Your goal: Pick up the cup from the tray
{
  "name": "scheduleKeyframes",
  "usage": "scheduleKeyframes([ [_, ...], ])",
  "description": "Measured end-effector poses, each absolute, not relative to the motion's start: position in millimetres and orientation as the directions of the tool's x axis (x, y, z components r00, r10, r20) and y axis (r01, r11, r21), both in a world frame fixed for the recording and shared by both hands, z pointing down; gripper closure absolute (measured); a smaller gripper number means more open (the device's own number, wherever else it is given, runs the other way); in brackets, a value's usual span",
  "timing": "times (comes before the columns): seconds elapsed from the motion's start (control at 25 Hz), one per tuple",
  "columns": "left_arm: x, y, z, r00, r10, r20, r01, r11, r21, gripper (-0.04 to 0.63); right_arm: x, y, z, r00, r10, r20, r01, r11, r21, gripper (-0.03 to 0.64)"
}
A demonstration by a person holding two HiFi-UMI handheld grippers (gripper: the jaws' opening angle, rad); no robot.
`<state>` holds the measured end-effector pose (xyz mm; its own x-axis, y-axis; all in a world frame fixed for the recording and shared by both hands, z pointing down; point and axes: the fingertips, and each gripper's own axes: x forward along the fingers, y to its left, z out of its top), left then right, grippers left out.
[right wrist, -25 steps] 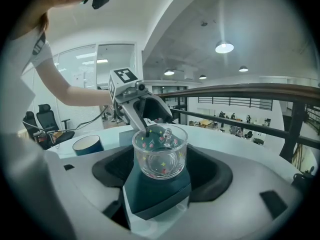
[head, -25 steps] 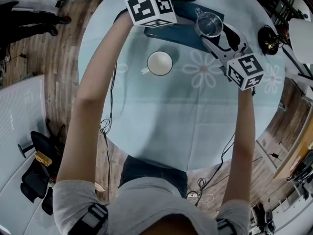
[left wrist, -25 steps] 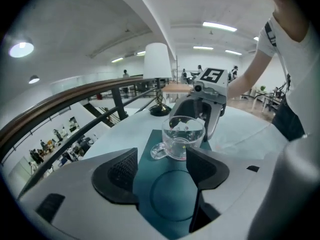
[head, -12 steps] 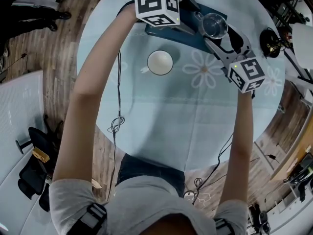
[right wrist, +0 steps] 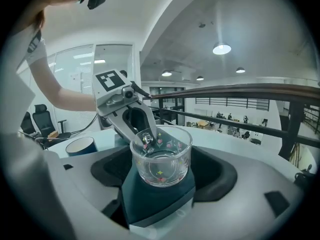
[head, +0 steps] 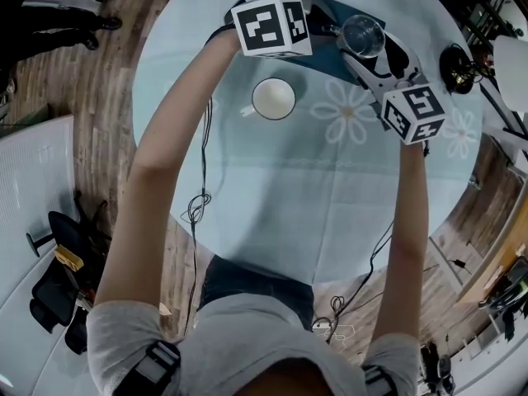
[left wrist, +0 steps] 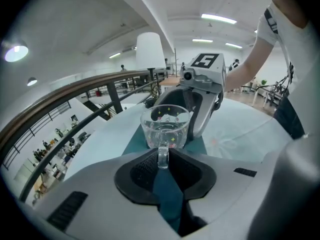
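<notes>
Clear glass cup (left wrist: 165, 126) stands on a dark teal tray (left wrist: 134, 143); left gripper (left wrist: 162, 160) jaws are closing, pinching its handle; right gripper (right wrist: 159, 170) jaws stand spread around its body.

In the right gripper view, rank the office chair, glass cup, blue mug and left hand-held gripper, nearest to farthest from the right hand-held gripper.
1. glass cup, between the right hand-held gripper's jaws.
2. left hand-held gripper, just behind the cup, jaws closing with the cup's handle between them.
3. blue mug, off to the left.
4. office chair, far left, background.
</notes>
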<state>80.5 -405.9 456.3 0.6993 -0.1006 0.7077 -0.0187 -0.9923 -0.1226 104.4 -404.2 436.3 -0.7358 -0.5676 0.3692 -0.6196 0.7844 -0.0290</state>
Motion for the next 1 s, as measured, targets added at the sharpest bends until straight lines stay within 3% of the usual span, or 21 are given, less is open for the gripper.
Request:
scheduleKeyframes([
  [0.44,81,-388,445,0.716,-0.106,0.69,-0.059,-0.994,-0.091,0.531,101,-391,420,-0.743,-0.587,0.321,-0.62,0.785,0.0,0.298],
  [0.72,85,-366,391,0.719,-0.174,0.673,-0.073,-0.982,-0.176,0.531,105,-366,366,-0.763,-0.594,0.254,-0.603,0.796,0.05,0.298],
  [1.0,86,-309,357,0.715,-0.24,0.657,-0.18,-0.971,-0.159,0.528,104,-311,331,-0.812,-0.543,0.215,-0.546,0.836,0.05,0.298],
])
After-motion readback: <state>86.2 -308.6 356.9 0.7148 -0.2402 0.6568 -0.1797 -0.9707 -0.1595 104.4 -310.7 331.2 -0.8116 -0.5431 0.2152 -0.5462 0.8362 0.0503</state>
